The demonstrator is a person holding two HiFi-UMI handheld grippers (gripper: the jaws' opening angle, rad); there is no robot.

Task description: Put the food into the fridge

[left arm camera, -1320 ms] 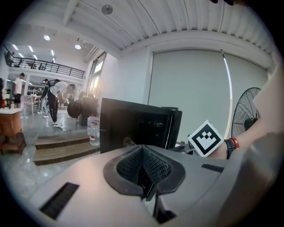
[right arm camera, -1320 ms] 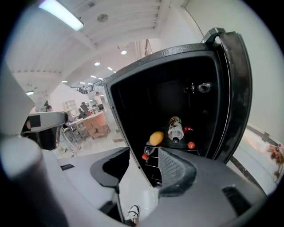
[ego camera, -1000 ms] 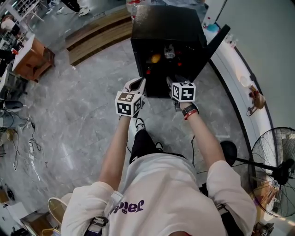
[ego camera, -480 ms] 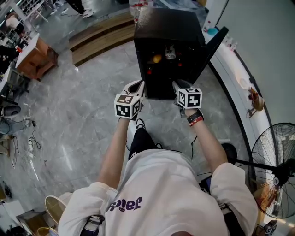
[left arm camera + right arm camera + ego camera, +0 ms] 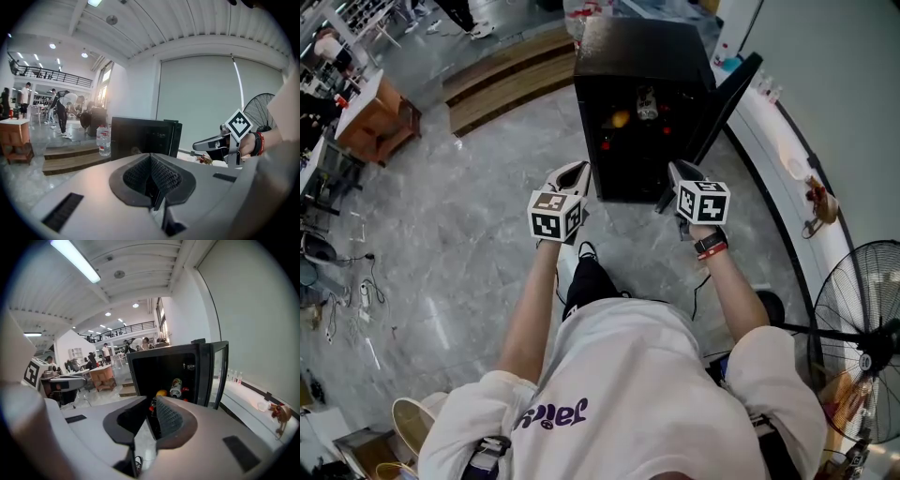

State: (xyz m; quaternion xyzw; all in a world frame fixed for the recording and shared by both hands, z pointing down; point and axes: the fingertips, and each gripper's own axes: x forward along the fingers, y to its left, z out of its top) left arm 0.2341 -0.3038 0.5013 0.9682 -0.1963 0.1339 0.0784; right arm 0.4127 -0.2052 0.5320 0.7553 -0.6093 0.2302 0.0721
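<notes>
Two tools hover over the grey marble floor (image 5: 469, 244) just in front of a small black fridge (image 5: 642, 56), whose door (image 5: 733, 92) stands swung open to the right. The left tool (image 5: 574, 174) is at the near left of the opening; its own view shows the ribbed pads clenched together with nothing caught between them (image 5: 151, 171). The right tool (image 5: 680, 175) is at the near right, close to the door's lower edge, and its jaws are closing, with a narrow gap left and nothing in it (image 5: 152, 416). The food sits inside the dark fridge: an orange-yellow fruit (image 5: 620, 119) on the left and a can (image 5: 647, 103) lying tilted just right of it, seen past the right tool's jaws as fruit (image 5: 161, 393) and can (image 5: 176, 386); a few small red items lie nearer the front, too small to name. Wooden steps (image 5: 502, 70) run to the far left, and a standing fan (image 5: 853, 337) is at the near right
</notes>
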